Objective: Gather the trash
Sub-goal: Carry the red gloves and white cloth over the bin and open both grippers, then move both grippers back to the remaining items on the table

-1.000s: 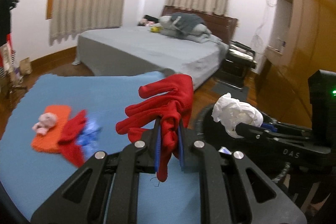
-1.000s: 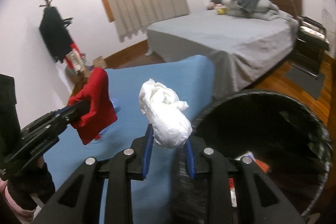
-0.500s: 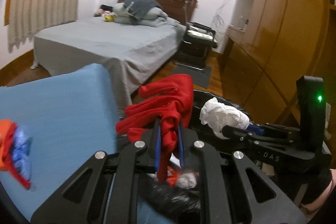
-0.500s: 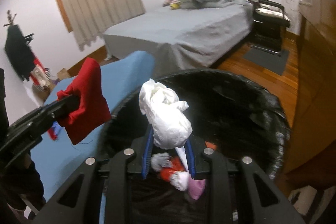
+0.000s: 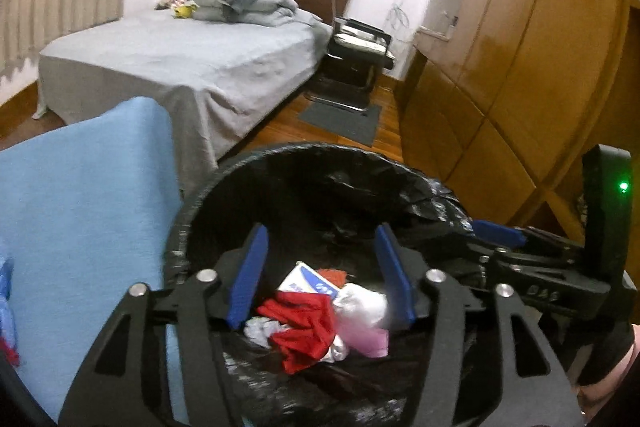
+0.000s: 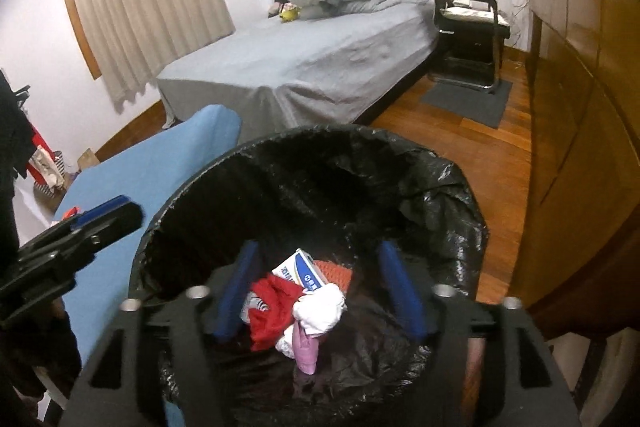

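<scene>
A round bin lined with a black bag [image 5: 304, 155] [image 6: 440, 171] is right below both grippers. Inside lie the red glove [image 5: 308, 331] [image 6: 276, 307], the white crumpled paper [image 5: 362, 305] [image 6: 320, 307], a pink item [image 6: 306, 347] and a white and blue box [image 5: 308, 281] [image 6: 302, 267]. My left gripper [image 5: 320, 267] is open and empty above the bin. My right gripper [image 6: 320, 279] is open and empty above the bin too. Each gripper shows at the edge of the other's view [image 5: 520, 251] [image 6: 80, 223].
A table with a blue cloth [image 5: 80, 207] [image 6: 160, 167] stands left of the bin. A bed with a grey sheet [image 5: 180, 59] is beyond it. A black chair [image 5: 360, 55] and wooden wardrobes [image 5: 520, 67] are to the right, on a wood floor.
Both grippers moved over the bin and opened. The red glove and the white paper dropped from them into the bin.
</scene>
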A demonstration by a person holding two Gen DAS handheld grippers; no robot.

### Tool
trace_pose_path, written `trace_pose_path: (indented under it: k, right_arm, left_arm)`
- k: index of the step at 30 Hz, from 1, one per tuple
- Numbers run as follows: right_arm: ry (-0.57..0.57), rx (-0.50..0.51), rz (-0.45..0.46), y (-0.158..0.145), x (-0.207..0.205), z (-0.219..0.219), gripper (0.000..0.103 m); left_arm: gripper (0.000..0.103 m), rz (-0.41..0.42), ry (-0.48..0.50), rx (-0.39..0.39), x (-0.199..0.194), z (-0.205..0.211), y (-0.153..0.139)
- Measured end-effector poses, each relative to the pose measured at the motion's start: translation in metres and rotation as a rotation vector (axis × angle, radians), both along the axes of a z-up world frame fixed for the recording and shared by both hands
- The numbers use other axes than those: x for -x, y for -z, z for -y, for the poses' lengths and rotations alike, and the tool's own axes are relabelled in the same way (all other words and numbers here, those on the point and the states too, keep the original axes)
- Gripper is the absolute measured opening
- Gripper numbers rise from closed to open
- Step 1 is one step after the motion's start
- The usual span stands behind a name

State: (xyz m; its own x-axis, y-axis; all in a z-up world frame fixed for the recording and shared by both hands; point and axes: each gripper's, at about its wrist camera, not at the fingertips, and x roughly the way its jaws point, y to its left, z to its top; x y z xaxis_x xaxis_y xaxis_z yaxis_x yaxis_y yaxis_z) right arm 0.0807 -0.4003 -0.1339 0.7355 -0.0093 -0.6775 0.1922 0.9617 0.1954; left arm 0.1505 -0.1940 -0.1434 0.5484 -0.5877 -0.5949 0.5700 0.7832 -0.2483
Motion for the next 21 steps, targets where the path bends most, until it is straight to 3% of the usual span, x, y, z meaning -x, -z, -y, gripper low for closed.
trace_pose_path:
  k: [3, 8, 12, 21]
  right_arm:
    - [0.014, 0.002, 0.026, -0.006, 0.002, -0.003, 0.093]
    - [-0.019, 0.008, 0.059, -0.017, -0.006, -0.024, 0.097]
    - [-0.081, 0.015, 0.072, -0.023, -0.017, -0.055, 0.097]
    - [-0.275, 0.015, 0.062, -0.015, -0.052, -0.143, 0.097]
  left_arm:
    - [0.076, 0.035, -0.068, -0.004, 0.003, -0.023, -0.009]
    - [0.085, 0.098, -0.192, -0.041, 0.008, -0.076, -0.024]
    - [0.086, 0.135, -0.304, -0.077, 0.014, -0.124, -0.031]
    - [0.086, 0.127, -0.563, -0.126, 0.023, -0.233, -0.029]
